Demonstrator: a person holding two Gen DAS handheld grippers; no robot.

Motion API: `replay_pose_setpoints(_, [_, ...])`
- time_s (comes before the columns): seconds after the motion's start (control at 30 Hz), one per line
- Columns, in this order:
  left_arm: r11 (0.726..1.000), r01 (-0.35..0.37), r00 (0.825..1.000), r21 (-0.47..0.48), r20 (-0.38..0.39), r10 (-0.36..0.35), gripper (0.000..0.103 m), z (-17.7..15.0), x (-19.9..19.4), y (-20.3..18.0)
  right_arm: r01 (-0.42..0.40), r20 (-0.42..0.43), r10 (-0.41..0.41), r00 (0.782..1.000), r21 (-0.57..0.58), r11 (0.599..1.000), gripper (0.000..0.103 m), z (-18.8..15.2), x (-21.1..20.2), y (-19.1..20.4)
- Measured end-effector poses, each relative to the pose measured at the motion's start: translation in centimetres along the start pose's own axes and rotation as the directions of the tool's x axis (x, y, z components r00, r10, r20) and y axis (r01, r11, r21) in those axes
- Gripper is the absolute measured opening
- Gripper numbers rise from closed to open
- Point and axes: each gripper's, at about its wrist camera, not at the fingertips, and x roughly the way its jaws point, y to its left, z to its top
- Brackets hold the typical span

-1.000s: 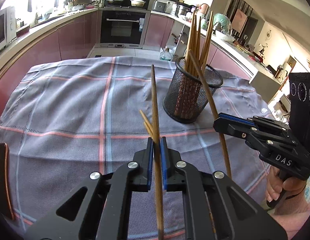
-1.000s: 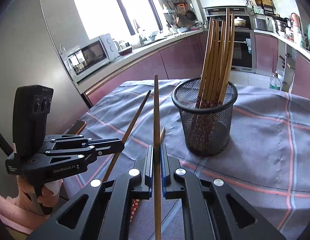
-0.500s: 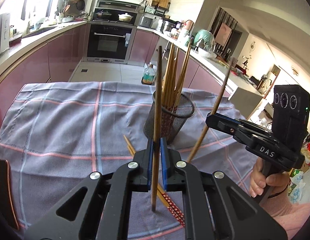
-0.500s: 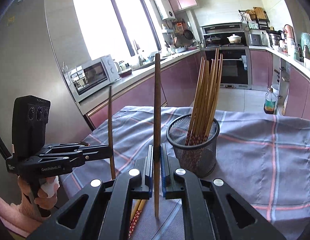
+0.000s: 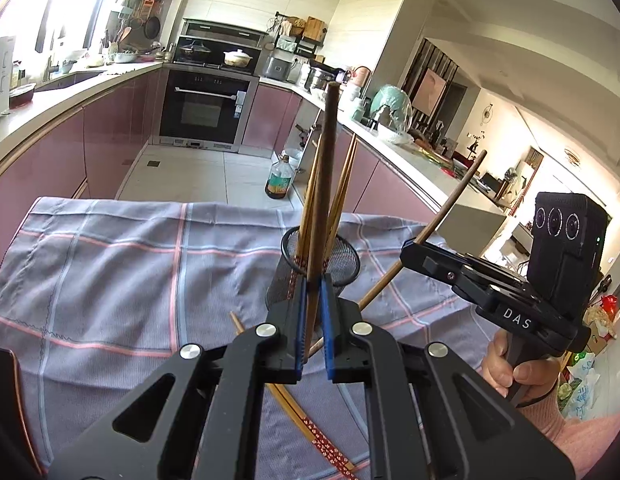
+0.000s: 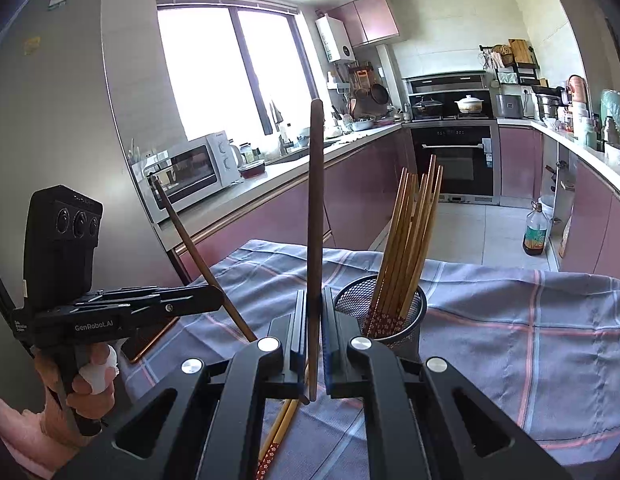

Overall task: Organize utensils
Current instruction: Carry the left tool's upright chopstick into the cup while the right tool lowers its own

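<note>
Chopsticks: one per claw (image 5: 312, 316) (image 6: 312, 330), perhaps ten (bunched) in holder (image 6: 406, 304).

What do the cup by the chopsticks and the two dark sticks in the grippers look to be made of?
Cup: black metal wire mesh, apparently; you can see through its wall. Stick in the left gripper and stick in the right gripper: dark brown, matte, probably wood, though lacquered bamboo is possible.

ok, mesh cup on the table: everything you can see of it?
The mesh cup is black wire mesh, round, with a solid rim and open top. It stands upright on the plaid cloth. A bundle of light wooden chopsticks stands in it, patterned red ends down, leaning against the rim. Neither gripper touches it; the left wrist view shows it partly hidden behind the held chopstick.
</note>
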Motion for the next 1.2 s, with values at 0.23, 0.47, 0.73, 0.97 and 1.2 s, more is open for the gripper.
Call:
replay_pose_setpoints(0.23, [1.0, 0.008, 0.999, 0.015, 0.036, -0.009, 0.008, 1.9, -0.4, -0.6, 0.017, 0.035, -0.017, 0.999, -0.016, 1.0, 0.005, 1.2, -0.8, -0.1])
replay_pose_setpoints(0.47, [0.999, 0.014, 0.997, 0.041, 0.081, -0.017, 0.008, 4.1, -1.0, -1.4, 0.035, 0.073, -0.032, 0.997, -0.033, 0.999, 0.005, 2.3, -1.9, -0.1])
replay_pose_setpoints(0.73, [0.998, 0.017, 0.992, 0.064, 0.126, -0.025, 0.008, 6.1, -1.5, -2.3, 0.055, 0.114, -0.05, 0.992, -0.045, 0.997, 0.005, 3.6, -2.8, -0.3])
replay_pose_setpoints(0.97, [0.997, 0.015, 0.988, 0.079, 0.152, -0.027, 0.008, 7.7, -1.5, -3.2, 0.072, 0.133, -0.065, 0.989, -0.052, 0.996, 0.005, 4.4, -3.0, -0.5])
replay_pose_setpoints(1.2, [0.997, 0.017, 0.987, 0.08, 0.158, -0.03, 0.008, 9.0, -0.7, -3.9, 0.082, 0.146, -0.075, 0.986, -0.041, 0.996, 0.005, 5.1, -2.6, -1.1])
